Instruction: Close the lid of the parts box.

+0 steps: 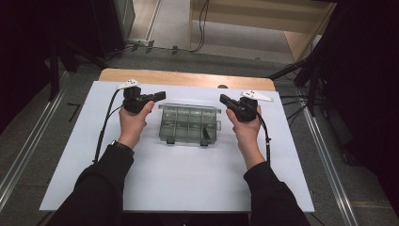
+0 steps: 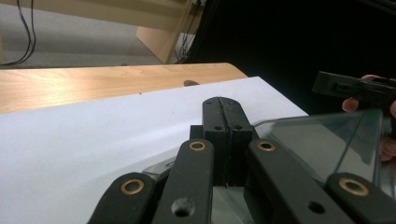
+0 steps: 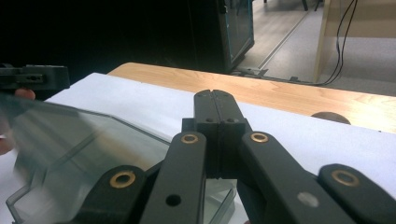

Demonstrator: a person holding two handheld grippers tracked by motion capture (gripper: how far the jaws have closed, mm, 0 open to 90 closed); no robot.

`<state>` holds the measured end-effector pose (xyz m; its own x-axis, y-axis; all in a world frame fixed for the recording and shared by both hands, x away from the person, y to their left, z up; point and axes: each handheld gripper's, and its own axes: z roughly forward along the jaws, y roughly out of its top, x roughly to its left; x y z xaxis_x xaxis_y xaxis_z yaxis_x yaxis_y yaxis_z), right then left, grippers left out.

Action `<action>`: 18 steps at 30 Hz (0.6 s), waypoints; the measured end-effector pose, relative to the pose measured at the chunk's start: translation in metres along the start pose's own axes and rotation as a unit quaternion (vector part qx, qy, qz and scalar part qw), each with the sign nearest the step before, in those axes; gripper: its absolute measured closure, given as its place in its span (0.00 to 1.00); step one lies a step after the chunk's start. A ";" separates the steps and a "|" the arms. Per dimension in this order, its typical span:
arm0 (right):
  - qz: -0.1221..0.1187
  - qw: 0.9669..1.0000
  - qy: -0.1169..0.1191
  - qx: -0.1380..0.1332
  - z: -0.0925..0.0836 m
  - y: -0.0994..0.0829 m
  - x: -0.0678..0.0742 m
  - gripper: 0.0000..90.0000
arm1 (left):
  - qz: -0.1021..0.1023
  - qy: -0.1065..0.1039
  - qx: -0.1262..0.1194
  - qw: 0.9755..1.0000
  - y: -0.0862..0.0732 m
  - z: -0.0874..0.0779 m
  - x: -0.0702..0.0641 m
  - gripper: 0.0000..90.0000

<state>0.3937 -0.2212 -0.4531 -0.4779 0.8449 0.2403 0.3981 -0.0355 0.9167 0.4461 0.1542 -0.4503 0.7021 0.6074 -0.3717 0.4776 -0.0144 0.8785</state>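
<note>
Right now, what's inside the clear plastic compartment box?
The clear plastic compartment box shows divider walls forming rows of small cells that look empty through the closed lid. Two dark latches sit on its near edge; glare hides finer contents.

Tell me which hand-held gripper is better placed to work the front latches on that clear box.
Probably the right hand-held gripper: it is nearer the latches on the clear box. The left hand-held gripper hovers near the back left corner. Both are shut.

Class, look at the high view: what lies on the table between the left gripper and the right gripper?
A clear plastic compartment box lies between the left gripper and the right gripper, on the white table sheet, as the high view shows.
</note>
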 end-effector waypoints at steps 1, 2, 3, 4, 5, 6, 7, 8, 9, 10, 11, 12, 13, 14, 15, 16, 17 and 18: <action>-0.002 1.000 0.000 -0.001 -0.001 -0.001 0.001 0.97 | 0.001 -0.001 0.000 1.000 -0.001 -0.001 -0.002 0.99; -0.004 1.000 0.000 -0.002 -0.002 -0.001 0.002 0.97 | 0.007 0.001 0.001 1.000 -0.002 -0.002 -0.003 0.99; -0.004 1.000 0.000 -0.002 -0.003 -0.002 0.003 0.97 | 0.009 0.000 0.001 1.000 -0.003 -0.003 -0.005 0.99; -0.007 1.000 0.001 -0.004 -0.004 -0.003 0.004 0.97 | 0.008 -0.002 0.000 1.000 -0.005 -0.004 -0.006 0.99; -0.009 1.000 0.002 -0.004 -0.005 -0.004 0.005 0.97 | 0.008 -0.003 0.000 1.000 -0.006 -0.005 -0.007 0.99; -0.010 1.000 0.002 -0.004 -0.006 -0.004 0.006 0.97 | 0.006 -0.005 -0.002 1.000 -0.008 -0.006 -0.009 0.99; -0.012 1.000 0.000 -0.004 -0.007 -0.005 0.008 0.97 | 0.005 -0.007 -0.004 1.000 -0.010 -0.008 -0.010 0.99; -0.014 1.000 0.002 -0.006 -0.007 -0.006 0.009 0.97 | 0.005 -0.009 -0.007 1.000 -0.011 -0.009 -0.012 0.99; -0.016 1.000 0.002 -0.005 -0.009 -0.007 0.010 0.97 | 0.006 -0.010 -0.007 1.000 -0.013 -0.011 -0.014 0.99; -0.017 1.000 0.003 -0.006 -0.009 -0.009 0.011 0.97 | 0.009 -0.010 -0.007 1.000 -0.015 -0.012 -0.016 0.99; -0.016 1.000 0.003 -0.005 -0.010 -0.010 0.012 0.97 | 0.014 -0.008 -0.007 1.000 -0.017 -0.013 -0.019 0.99; -0.016 1.000 0.004 -0.007 -0.011 -0.011 0.013 0.97 | 0.018 -0.007 -0.005 1.000 -0.020 -0.015 -0.021 0.99; -0.018 1.000 0.004 -0.007 -0.012 -0.013 0.015 0.97 | 0.017 -0.008 -0.007 1.000 -0.022 -0.016 -0.023 0.99; -0.019 1.000 0.005 -0.007 -0.014 -0.014 0.016 0.97 | 0.018 -0.010 -0.006 1.000 -0.025 -0.018 -0.025 0.99; -0.020 1.000 0.006 -0.008 -0.015 -0.015 0.018 0.97 | 0.022 -0.007 -0.002 1.000 -0.029 -0.019 -0.027 0.99; -0.021 1.000 0.007 -0.010 -0.017 -0.016 0.020 0.97 | 0.023 -0.008 -0.003 1.000 -0.031 -0.020 -0.028 0.99; -0.024 1.000 0.008 -0.011 -0.018 -0.017 0.021 0.97 | 0.023 -0.009 -0.001 1.000 -0.033 -0.021 -0.029 0.99; -0.023 1.000 0.009 -0.012 -0.019 -0.018 0.023 0.97 | 0.025 -0.007 0.000 1.000 -0.035 -0.023 -0.031 0.99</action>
<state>0.3605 -0.2116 -0.4583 -0.5091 0.8362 0.2039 0.3572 -0.0102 0.9340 0.3957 0.1539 -0.4632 0.7316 0.5954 -0.3320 0.4419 -0.0433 0.8960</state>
